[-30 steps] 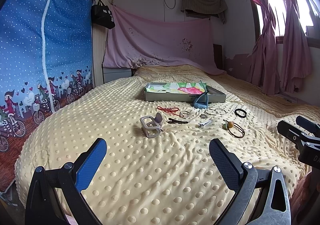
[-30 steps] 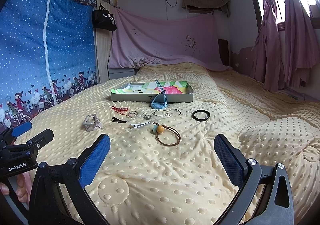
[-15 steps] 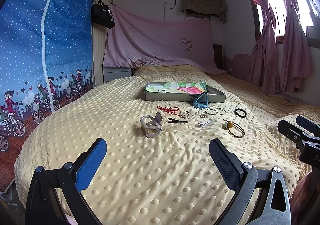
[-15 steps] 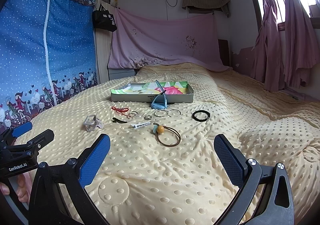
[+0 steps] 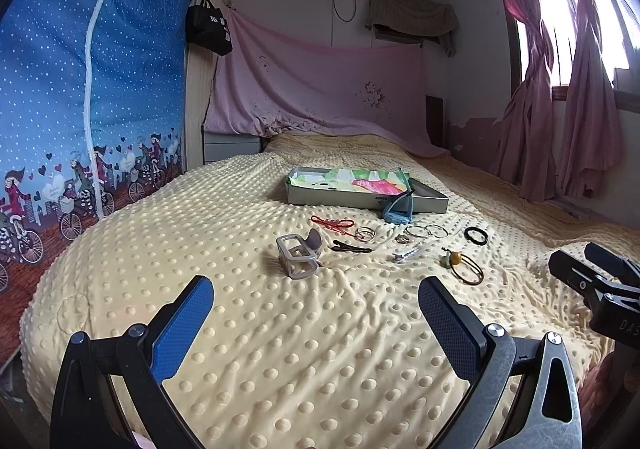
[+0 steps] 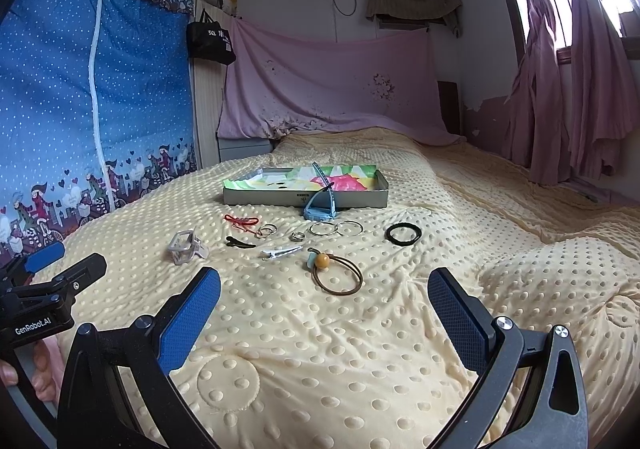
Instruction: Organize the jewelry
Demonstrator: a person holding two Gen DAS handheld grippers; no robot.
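Jewelry and hair pieces lie spread on the yellow dotted bedspread (image 5: 280, 329). A shallow grey box (image 5: 332, 201) with a colourful lining sits behind them; it also shows in the right wrist view (image 6: 280, 200). A grey claw clip (image 5: 298, 255), a red cord (image 5: 332, 224), a black hairpin (image 5: 352, 248), rings (image 5: 365, 234), a silver clip (image 6: 280, 251), a brown hair tie with a bead (image 6: 336, 269), a black hair tie (image 6: 403, 234) and a blue headband (image 6: 320, 205) lie in front. My left gripper (image 5: 316, 313) and right gripper (image 6: 324, 301) are open, empty, short of the pieces.
A blue printed wardrobe (image 5: 80, 109) stands on the left. A pink cloth (image 5: 320, 89) hangs at the bed's head. Pink curtains (image 5: 560, 109) hang at the right by the window. The bedspread humps up at the right (image 6: 560, 281).
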